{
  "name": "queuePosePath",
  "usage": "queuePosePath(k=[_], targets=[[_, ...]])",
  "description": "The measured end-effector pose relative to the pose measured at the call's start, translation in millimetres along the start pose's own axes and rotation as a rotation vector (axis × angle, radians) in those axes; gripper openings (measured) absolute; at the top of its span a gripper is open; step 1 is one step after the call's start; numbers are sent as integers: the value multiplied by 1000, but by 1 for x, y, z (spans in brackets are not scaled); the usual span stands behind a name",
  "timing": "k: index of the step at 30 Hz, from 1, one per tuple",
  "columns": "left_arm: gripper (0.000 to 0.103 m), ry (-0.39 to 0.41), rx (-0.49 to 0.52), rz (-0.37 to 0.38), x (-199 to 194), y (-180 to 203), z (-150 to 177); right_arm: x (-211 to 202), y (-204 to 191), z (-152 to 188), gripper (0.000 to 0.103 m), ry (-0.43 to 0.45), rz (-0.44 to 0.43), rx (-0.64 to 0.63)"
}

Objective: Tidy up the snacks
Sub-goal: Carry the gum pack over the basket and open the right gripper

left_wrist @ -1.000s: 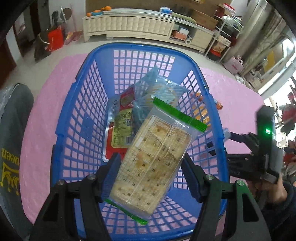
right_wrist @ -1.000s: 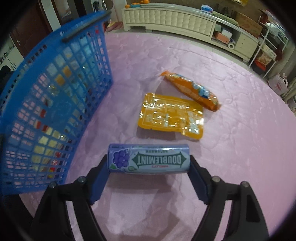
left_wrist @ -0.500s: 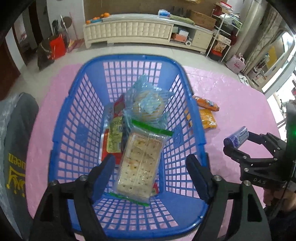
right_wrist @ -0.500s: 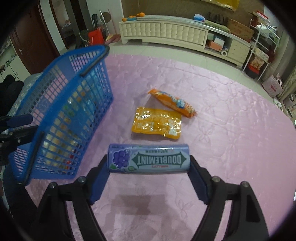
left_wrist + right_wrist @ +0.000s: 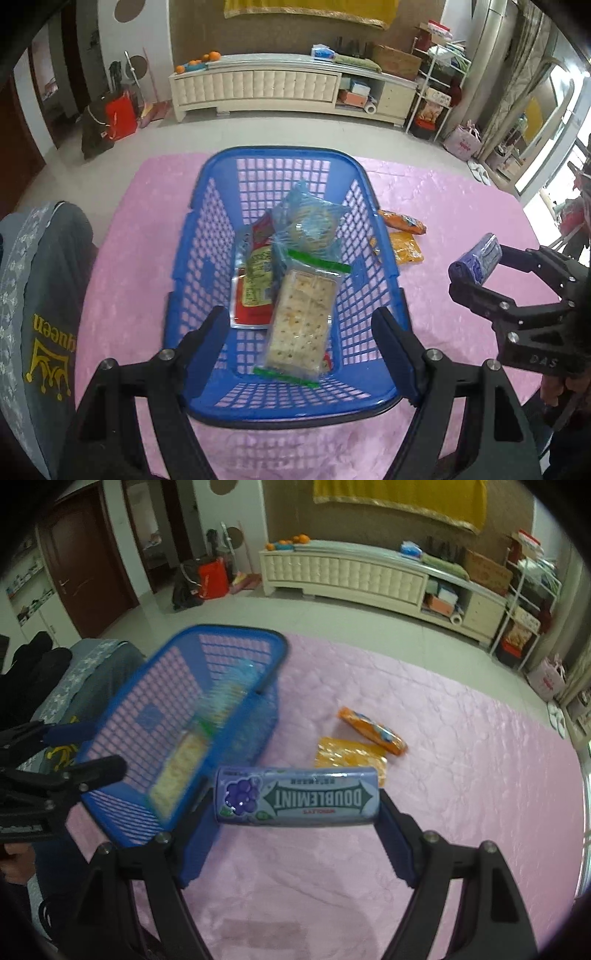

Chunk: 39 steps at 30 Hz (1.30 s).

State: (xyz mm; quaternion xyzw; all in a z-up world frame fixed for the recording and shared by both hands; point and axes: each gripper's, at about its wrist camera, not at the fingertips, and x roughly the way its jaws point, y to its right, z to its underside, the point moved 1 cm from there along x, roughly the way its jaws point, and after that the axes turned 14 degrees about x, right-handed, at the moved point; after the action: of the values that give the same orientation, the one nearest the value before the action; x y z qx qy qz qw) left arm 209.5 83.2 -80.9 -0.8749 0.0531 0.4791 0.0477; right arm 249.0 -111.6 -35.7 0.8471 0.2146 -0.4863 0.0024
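A blue basket [image 5: 207,266] stands on the pink table and holds a cracker pack [image 5: 301,317], a red pack [image 5: 255,291] and a clear blue bag [image 5: 310,225]. My left gripper [image 5: 299,354] is open and empty above the basket's near end. My right gripper [image 5: 295,808] is shut on a purple Doublemint tube [image 5: 295,797], held above the table right of the basket [image 5: 155,709]; it also shows in the left wrist view [image 5: 476,262]. An orange snack bar [image 5: 373,731] and a yellow packet [image 5: 347,757] lie on the table.
The pink quilted tablecloth [image 5: 461,775] covers the table. A grey garment with yellow print [image 5: 37,302] lies at the table's left edge. A white cabinet [image 5: 266,88] stands far behind on the floor.
My left gripper let go of the cracker pack, which now lies in the basket, and it rose back. My right gripper lifted the Doublemint tube up and toward the basket.
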Motion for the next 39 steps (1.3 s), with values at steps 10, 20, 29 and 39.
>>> queuePosePath(k=[10, 20, 29, 39], targets=[[77, 32, -12, -38, -18, -32, 16, -1, -55, -4, 83, 22, -12, -92], [78, 40, -29, -35, -13, -51, 24, 18, -88, 1, 83, -14, 20, -170], [78, 33, -54, -14, -6, -65, 34, 36, -103, 9, 83, -60, 68, -214], [78, 39, -45, -19, -12, -62, 39, 40, -101, 10, 84, -102, 12, -201]])
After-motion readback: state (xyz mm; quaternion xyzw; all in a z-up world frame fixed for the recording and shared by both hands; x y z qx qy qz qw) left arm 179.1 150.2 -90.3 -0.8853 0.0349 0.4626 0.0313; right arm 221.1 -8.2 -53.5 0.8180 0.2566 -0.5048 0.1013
